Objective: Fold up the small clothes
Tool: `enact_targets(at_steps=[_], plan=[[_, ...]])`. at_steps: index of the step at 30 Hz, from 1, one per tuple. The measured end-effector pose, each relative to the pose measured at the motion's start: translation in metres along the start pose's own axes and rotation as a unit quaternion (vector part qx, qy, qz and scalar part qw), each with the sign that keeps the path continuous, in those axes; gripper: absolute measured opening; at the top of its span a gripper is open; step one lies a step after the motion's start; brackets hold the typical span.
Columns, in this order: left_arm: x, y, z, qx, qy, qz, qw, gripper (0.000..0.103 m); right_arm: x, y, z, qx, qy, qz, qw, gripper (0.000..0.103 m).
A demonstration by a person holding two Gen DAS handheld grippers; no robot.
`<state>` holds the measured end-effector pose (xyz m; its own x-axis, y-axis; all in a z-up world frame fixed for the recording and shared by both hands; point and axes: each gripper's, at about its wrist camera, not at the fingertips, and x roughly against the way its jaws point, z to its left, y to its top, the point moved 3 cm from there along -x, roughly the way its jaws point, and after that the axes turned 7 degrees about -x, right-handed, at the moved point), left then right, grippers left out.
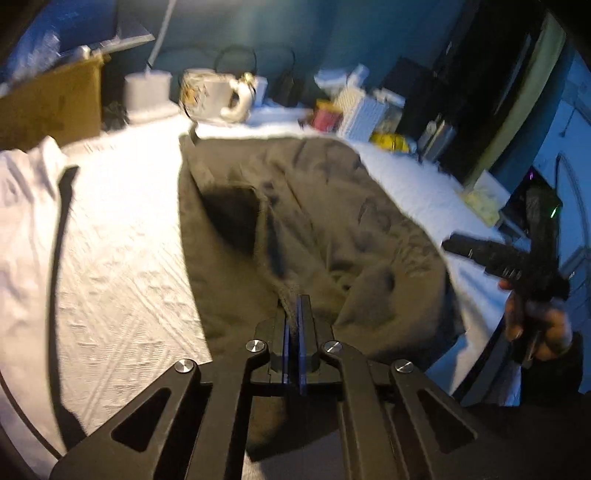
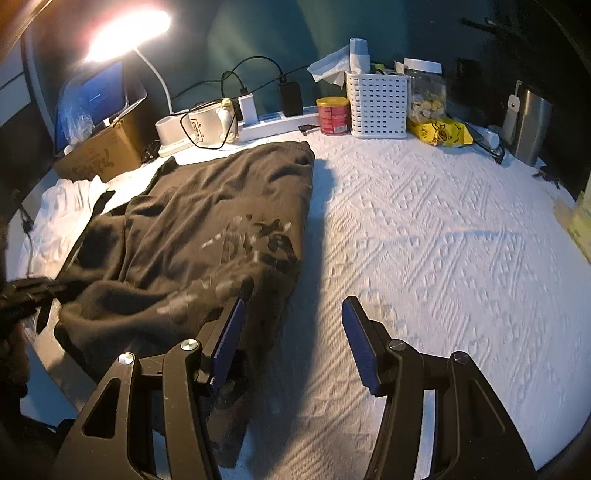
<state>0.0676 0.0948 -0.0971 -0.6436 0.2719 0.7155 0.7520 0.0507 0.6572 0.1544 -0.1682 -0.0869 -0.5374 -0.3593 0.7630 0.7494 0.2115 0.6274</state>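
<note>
the white textured bedspread (image 2: 424, 229) fills most of both views, its woven zigzag pattern bare on the right side. on its left half lies a dark olive-brown garment (image 2: 207, 229), crumpled and partly doubled over, with a faded pale print on the side facing the right wrist camera. beyond it, at the far left edge, sits a white garment (image 1: 26, 192) with a dark strip running along it.

the left gripper (image 1: 294, 306) has its blue-padded jaws pressed together on a pinched ridge of the dark garment's near edge; the cloth rises into the pads and spreads away from them toward the far clutter. the right gripper (image 2: 293, 325) stands with its jaws apart and nothing between them: its left finger hangs over the garment's right near corner, its right finger over bare bedspread, so the garment's edge runs just inside the gap's left side. in the left wrist view a hand (image 1: 535, 325) holds that gripper at the garment's right side.

along the back stand a cardboard box (image 2: 99, 155), a white perforated basket (image 2: 376, 107), a lit desk lamp (image 2: 129, 29), a yellow packet (image 2: 439, 133) and a red tin (image 2: 333, 115).
</note>
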Motion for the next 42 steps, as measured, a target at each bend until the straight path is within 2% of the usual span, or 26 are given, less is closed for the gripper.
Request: enact_targets(at_steps=[4,6,7,11,16,18,19,21,23,25,32,42], plan=[[0.021,0.000,0.011,0.014,0.019,-0.009,0.9997,0.002,0.001,-0.007,0.000,0.001,0.001,0.003,1.000,0.058],[0.021,-0.009,0.017,0.022,0.027,0.005,0.9994,0.002,-0.002,-0.012,0.001,0.003,0.002,0.012,1.000,0.058],[0.015,-0.018,0.021,0.026,0.031,0.025,0.9989,0.002,-0.006,-0.016,0.002,0.004,0.003,0.019,1.000,0.058],[0.000,-0.042,0.023,0.046,0.020,0.068,0.9964,0.002,-0.015,-0.028,0.008,0.015,0.008,0.040,0.999,0.058],[0.009,-0.038,0.019,0.045,0.021,0.066,0.9966,0.004,-0.015,-0.032,0.012,0.026,0.014,0.044,0.999,0.058],[0.013,-0.034,0.018,0.036,0.037,0.066,0.9965,0.006,-0.013,-0.031,0.011,0.024,0.015,0.042,0.999,0.058],[0.016,-0.033,0.019,0.033,0.042,0.065,0.9964,0.009,-0.013,-0.030,0.010,0.024,0.015,0.040,0.999,0.058],[0.020,-0.027,0.019,0.027,0.056,0.059,0.9963,0.024,-0.012,-0.028,0.009,0.023,0.015,0.039,0.999,0.058],[0.025,-0.019,0.017,0.018,0.086,0.045,0.9951,0.057,-0.012,-0.026,0.009,0.022,0.017,0.038,0.999,0.058],[0.027,-0.012,0.015,0.007,0.109,0.034,0.9934,0.071,-0.011,-0.025,0.009,0.023,0.021,0.038,0.999,0.058],[0.008,0.006,0.011,-0.016,0.130,0.039,0.9906,0.072,-0.012,-0.017,0.011,0.030,0.032,0.039,0.998,0.058],[-0.023,0.035,0.000,-0.042,0.116,0.034,0.9918,0.072,-0.019,-0.001,0.001,0.022,0.033,0.036,0.999,0.058]])
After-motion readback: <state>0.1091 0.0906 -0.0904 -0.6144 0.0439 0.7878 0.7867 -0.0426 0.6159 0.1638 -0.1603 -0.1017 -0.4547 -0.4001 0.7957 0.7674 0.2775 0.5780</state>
